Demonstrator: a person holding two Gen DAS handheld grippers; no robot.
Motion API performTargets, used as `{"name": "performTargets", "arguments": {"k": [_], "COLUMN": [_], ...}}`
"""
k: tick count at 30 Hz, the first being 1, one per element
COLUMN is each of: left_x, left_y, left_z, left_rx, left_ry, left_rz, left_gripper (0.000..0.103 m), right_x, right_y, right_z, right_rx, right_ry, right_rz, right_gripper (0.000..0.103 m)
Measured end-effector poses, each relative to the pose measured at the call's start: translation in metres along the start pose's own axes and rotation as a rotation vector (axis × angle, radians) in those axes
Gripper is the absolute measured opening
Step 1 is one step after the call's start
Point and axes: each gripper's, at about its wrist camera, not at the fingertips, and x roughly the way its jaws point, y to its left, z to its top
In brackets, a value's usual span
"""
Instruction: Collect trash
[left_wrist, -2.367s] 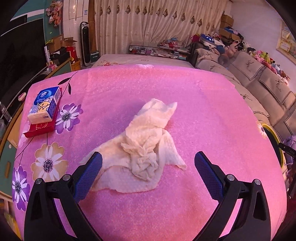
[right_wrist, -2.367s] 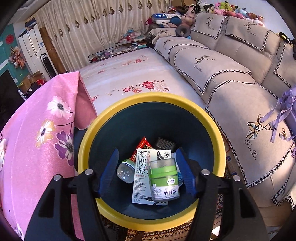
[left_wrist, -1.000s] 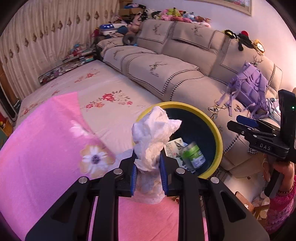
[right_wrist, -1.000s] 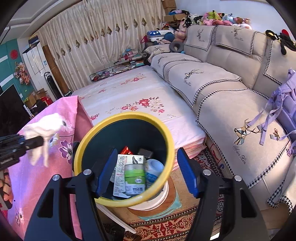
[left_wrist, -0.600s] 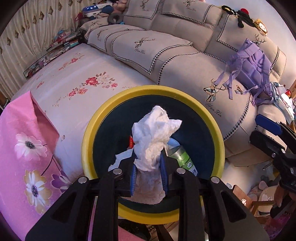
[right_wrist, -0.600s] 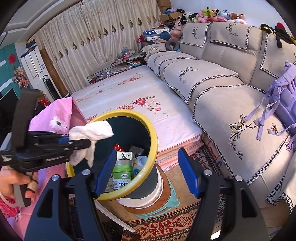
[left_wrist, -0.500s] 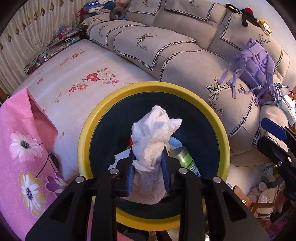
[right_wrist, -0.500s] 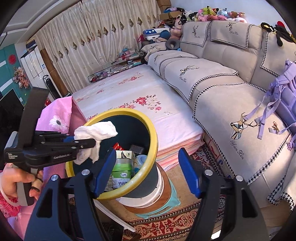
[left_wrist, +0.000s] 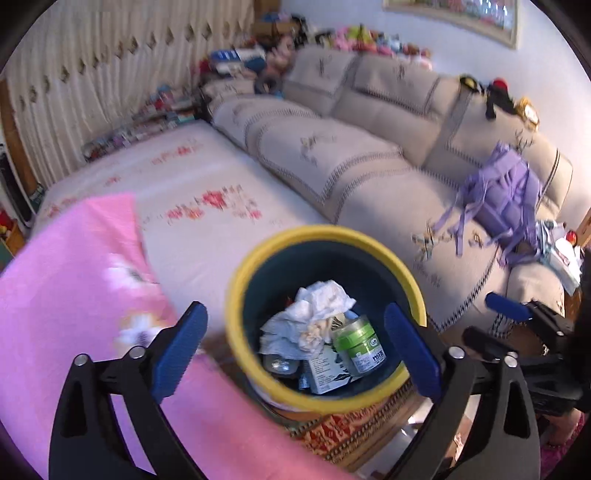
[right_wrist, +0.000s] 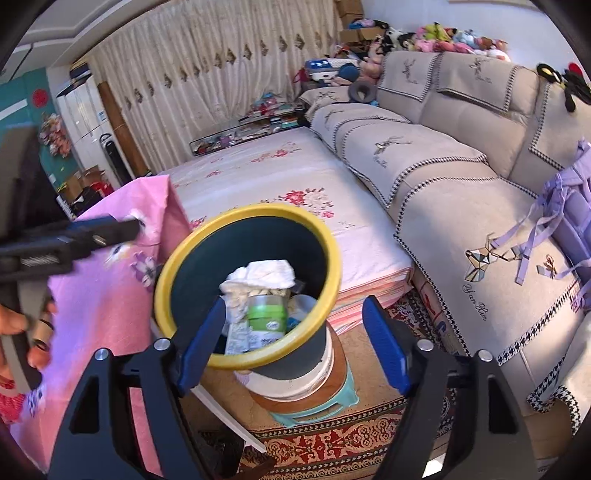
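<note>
A crumpled white tissue (left_wrist: 310, 317) lies inside the yellow-rimmed dark bin (left_wrist: 236, 295), on top of a green-lidded jar (left_wrist: 360, 347), a carton and other trash. My left gripper (left_wrist: 291, 349) is open and empty, above and in front of the bin. My right gripper (right_wrist: 293, 336) is open and empty, facing the same bin (right_wrist: 325, 236); the tissue (right_wrist: 264, 277) and the jar (right_wrist: 266, 317) show inside it. The left gripper's body (right_wrist: 70, 240) shows at the left of the right wrist view.
The bin stands on a white and teal stool (right_wrist: 314, 398) on a patterned rug (right_wrist: 332, 446). A table with a pink flowered cloth (left_wrist: 66, 302) is left of the bin. A white flowered bed (right_wrist: 280, 184) and a beige sofa (right_wrist: 461, 166) with a purple bag (left_wrist: 509, 199) lie behind.
My left gripper has opened and let go of the tissue, which has dropped into the bin. The left gripper has pulled back from the bin toward the pink table.
</note>
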Motion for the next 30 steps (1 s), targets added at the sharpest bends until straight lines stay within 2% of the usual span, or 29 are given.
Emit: {"name": "performTargets", "arguments": {"k": [4, 7, 9, 13, 16, 19, 21, 30], "left_x": [-0.097, -0.168, -0.203, -0.268, -0.302, -0.327, -0.342, -0.360], "left_y": [0.022, 0.049, 0.065, 0.088, 0.097, 0.101, 0.101, 0.087], "left_z": [-0.031, -0.071, -0.098, -0.161, -0.198, -0.222, -0.233, -0.269], "left_rx": [-0.002, -0.084, -0.137, -0.285, -0.355, -0.419, -0.442, -0.438], "left_ry": [-0.159, -0.263, -0.297, -0.352, -0.357, -0.350, -0.375, -0.371], "left_rz": [0.124, 0.244, 0.307, 0.522, 0.603, 0.639, 0.632, 0.642], "left_gripper": [0.098, 0.098, 0.098, 0.098, 0.098, 0.098, 0.098, 0.098], "right_x": [-0.019, -0.035, -0.047, -0.073, -0.093, -0.110, -0.118, -0.141], "right_y": [0.028, 0.050, 0.064, 0.093, 0.114, 0.130, 0.138, 0.152], "right_z": [-0.006, -0.010, -0.012, -0.016, -0.022, -0.027, -0.032, -0.050], "right_rx": [-0.046, -0.086, -0.103, -0.154, -0.193, -0.219, -0.229, -0.236], "right_ry": [-0.021, -0.042, -0.063, -0.110, -0.148, -0.169, -0.183, -0.211], "right_rz": [0.037, 0.053, 0.070, 0.083, 0.088, 0.110, 0.114, 0.131], "right_gripper": [0.075, 0.080, 0.086, 0.090, 0.092, 0.094, 0.095, 0.096]}}
